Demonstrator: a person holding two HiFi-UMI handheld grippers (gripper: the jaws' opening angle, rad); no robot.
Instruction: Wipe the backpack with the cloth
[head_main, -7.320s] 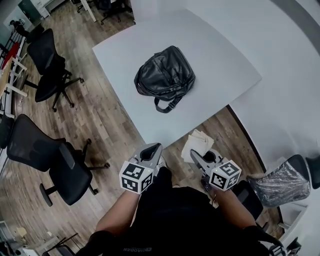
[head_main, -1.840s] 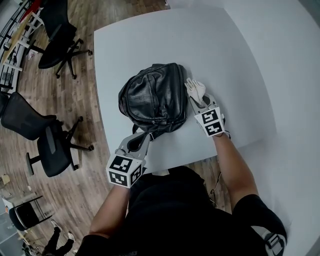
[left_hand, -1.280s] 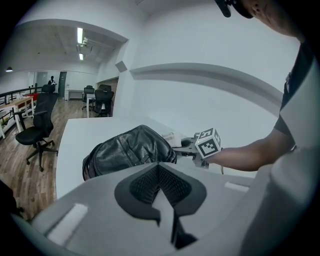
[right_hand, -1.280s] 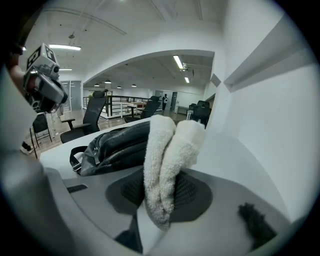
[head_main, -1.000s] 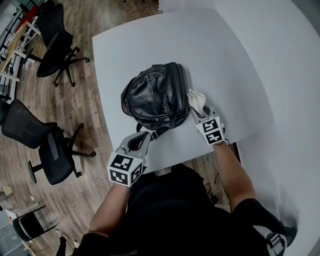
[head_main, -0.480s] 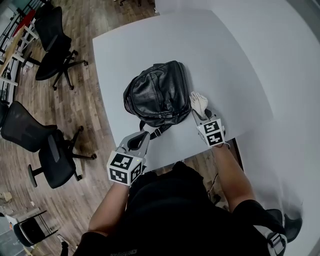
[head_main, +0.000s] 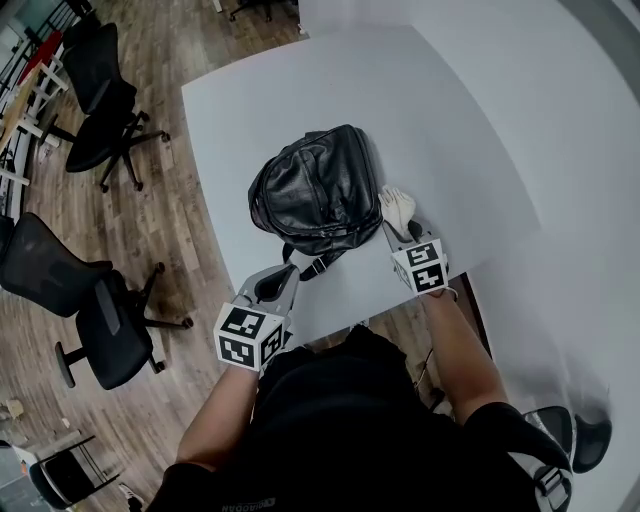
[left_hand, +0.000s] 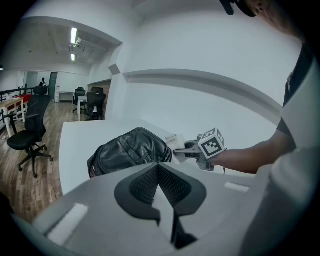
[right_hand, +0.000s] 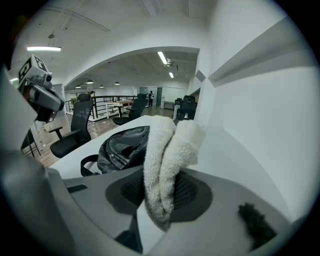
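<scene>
The backpack (head_main: 318, 190) is lying flat on the white bench (head_main: 440, 120), near its front edge. Judging by its creased, sagging black shell, it is soft and leather-like, probably smooth and moderately heavy, so it may slide under a firm stroke. The strap (head_main: 308, 268) at its near end, or the shell edge beside it, is offering the best hold for steadying.

The cloth (right_hand: 167, 155) is a thick, pale, terry-type fold, light and limp. The right gripper (right_hand: 161, 202) is pinching it between its 2 fingers just beside the backpack's right flank. Contact with the shell cannot be confirmed.

The left gripper (left_hand: 159, 170) is hovering near the strap with its 2 fingers pressed together on nothing.

The backpack's far side and underside are hidden, and its zips are too small to make out.
</scene>
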